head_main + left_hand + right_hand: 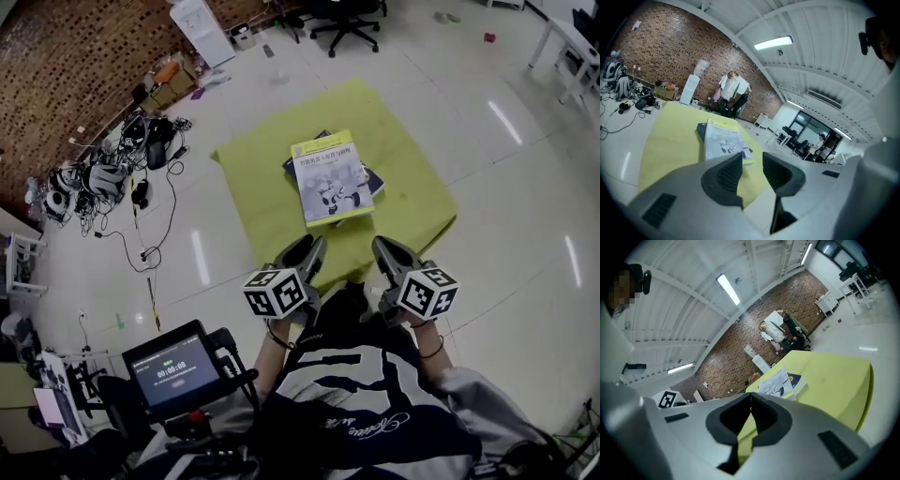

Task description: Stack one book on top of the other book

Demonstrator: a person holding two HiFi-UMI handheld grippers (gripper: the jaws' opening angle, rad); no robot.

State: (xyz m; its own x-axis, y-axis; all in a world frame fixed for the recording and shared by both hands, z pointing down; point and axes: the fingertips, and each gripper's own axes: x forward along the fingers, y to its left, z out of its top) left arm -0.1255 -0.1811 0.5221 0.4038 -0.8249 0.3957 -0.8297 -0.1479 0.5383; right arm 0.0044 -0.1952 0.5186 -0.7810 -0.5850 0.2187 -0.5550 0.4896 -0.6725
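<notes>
Currently the light book [327,178] lies atop the dark book [374,179], mid tabletop [267,187] (green cover). Near the tabletop's edge, left gripper [309,251] fingers stand apart, empty; right gripper [382,247] fingers are pressed together, empty.

Glossy paper book [328,178] on matt cloth [258,173]

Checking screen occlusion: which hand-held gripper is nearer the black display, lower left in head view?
Left. The left hand-held gripper sits just up-right of the display; the right hand-held gripper is farther right, beyond the left one.
</notes>
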